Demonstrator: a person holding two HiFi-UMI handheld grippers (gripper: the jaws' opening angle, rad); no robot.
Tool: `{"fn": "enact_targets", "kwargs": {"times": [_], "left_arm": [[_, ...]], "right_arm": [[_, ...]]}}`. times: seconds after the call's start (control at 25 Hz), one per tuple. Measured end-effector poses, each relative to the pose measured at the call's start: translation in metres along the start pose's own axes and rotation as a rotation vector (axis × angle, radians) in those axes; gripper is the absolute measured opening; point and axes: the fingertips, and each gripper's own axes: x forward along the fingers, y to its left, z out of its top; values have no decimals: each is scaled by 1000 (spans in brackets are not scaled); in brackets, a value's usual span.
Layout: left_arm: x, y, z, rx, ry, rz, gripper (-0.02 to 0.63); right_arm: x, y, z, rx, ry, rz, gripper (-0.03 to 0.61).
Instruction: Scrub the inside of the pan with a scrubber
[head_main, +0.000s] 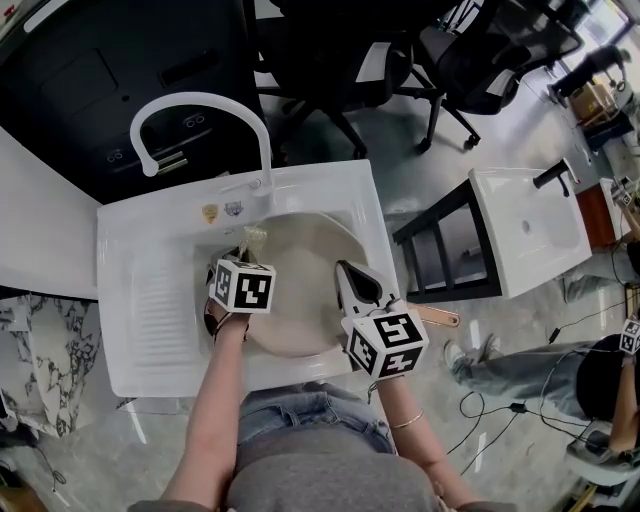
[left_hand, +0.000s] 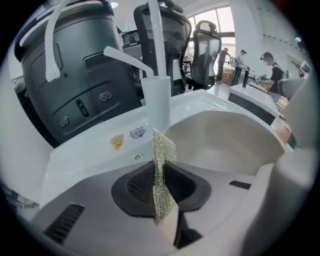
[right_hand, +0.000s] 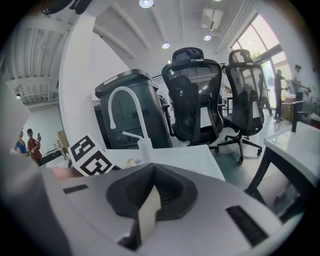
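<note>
sink (head_main: 130, 340): white, faucet (head_main: 200, 105) at back.
L gripper (head_main: 247, 250) (left_hand: 159, 187): jaws pinch scrubber (head_main: 255, 238) (left_hand: 164, 150), at back-left rim of pan (head_main: 300, 290) (left_hand: 225, 140).
scrubber: gold mesh, upright btwn jaws, sticks out past tips.
pan: cream, in sink basin, handle (head_main: 440, 318) to right.
R gripper (head_main: 350, 272) (right_hand: 152, 180): jaws pressed together, nothing btwn; over pan's right rim.

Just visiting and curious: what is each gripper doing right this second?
Left gripper: closed, holding the scrubber.
Right gripper: closed, empty.
</note>
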Motion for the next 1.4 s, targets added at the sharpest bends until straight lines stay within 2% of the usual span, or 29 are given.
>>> {"fn": "enact_targets", "kwargs": {"times": [0.2, 0.36, 0.48, 0.64, 0.72, 0.84, 1.04, 1.2, 1.4], "left_arm": [[-19, 11, -3, -26, -63, 34, 66], [-40, 1, 13, -25, -188, -19, 66], [-52, -23, 30, -39, -274, -128, 67], [-61, -74, 46, -55, -338, -356, 67], [-62, -98, 48, -5, -354, -422, 67], [-65, -130, 51, 93, -383, -479, 66], [-72, -180, 53, 168, -432, -652, 66], [-60, -197, 53, 206, -430, -671, 66], [-37, -190, 58, 159, -439, -618, 66]], "right_arm": [[-13, 2, -2, -4, -11, -2, 11], [-25, -1, -4, -1, -24, -14, 11], [-35, -7, -5, 4, -34, -32, 11], [-49, -20, -6, 23, -45, -77, 11], [-56, -28, -8, 33, -45, -103, 11], [-65, -40, -13, 49, -42, -140, 11], [-73, -55, -20, 77, -37, -186, 11], [-73, -63, -20, 88, -35, -203, 11], [-68, -66, -22, 92, -26, -212, 11]]}}
